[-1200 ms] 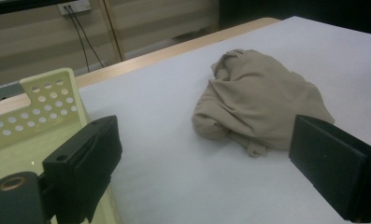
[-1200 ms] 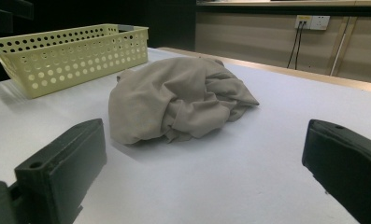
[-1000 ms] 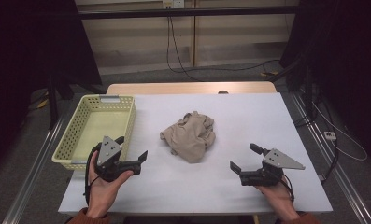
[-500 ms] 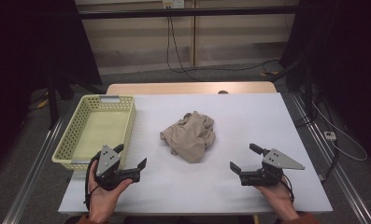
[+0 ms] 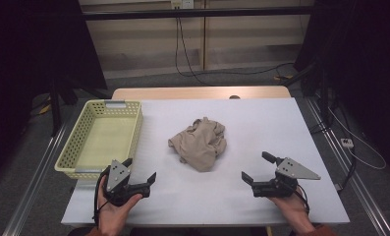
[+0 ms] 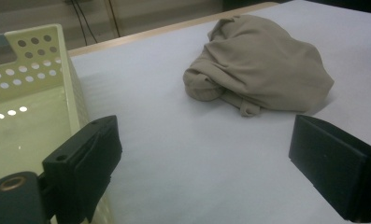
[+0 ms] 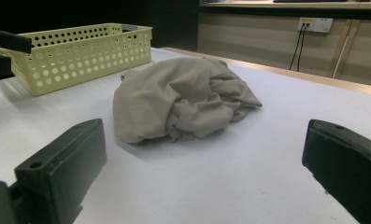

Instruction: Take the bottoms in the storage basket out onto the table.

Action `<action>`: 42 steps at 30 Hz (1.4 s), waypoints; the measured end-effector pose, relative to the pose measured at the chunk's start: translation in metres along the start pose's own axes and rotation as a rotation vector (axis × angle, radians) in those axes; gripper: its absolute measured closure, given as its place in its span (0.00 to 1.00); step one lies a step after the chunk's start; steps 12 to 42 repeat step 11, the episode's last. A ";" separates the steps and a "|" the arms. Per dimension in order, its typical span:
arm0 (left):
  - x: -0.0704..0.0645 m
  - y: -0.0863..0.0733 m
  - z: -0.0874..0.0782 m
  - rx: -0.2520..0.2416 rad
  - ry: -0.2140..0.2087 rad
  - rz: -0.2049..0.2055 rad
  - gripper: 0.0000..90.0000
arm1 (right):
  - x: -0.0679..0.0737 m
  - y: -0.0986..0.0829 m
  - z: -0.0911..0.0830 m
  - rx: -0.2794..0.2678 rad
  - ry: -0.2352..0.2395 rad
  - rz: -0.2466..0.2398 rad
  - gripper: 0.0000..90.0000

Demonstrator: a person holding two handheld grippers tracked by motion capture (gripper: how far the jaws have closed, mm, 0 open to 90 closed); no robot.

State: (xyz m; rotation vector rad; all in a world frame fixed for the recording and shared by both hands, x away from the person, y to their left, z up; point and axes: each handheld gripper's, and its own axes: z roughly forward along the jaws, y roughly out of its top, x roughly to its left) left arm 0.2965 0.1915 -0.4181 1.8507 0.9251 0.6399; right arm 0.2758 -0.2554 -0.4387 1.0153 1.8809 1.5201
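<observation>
Currently, status by item:

Cloth: a crumpled beige cloth is seen lying in a loose heap near the middle of the white table, untouched by either tool. It is also framed ahead of the jaws in the left gripper view and the right gripper view.

Basket: a pale yellow perforated basket is placed at the table's left side, well apart from the cloth; nothing is seen inside it.

Left gripper: the left gripper is held at the near left edge, just beside the basket's near corner, its jaws spread wide with nothing between them.

Right gripper: the right gripper is held at the near right edge, jaws likewise spread and empty, pointed toward the cloth.

Change: over the last second the left gripper has been drawn back toward the near edge and slightly lower, from a spot beside the basket's near wall; the right gripper and the cloth have not been moved.

Meaning: the work on the cloth is judged not yet begun. Both tools are parked in a ready pose, aimed at the heap from either side.

Next move: a reach forward by one or both grippers would be needed, with the jaws closed on a raised fold of the fabric.

Risk: only a thin layer may be pinched, so the heap may unravel when lifted.
</observation>
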 end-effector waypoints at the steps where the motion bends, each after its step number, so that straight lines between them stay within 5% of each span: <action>1: 0.000 0.000 0.000 -0.004 0.003 -0.010 0.10 | 0.000 0.000 0.000 0.001 0.002 -0.001 0.00; 42: 0.003 -0.001 0.006 -0.016 -0.004 -0.026 0.10 | -0.001 -0.001 0.001 0.004 0.007 -0.004 0.00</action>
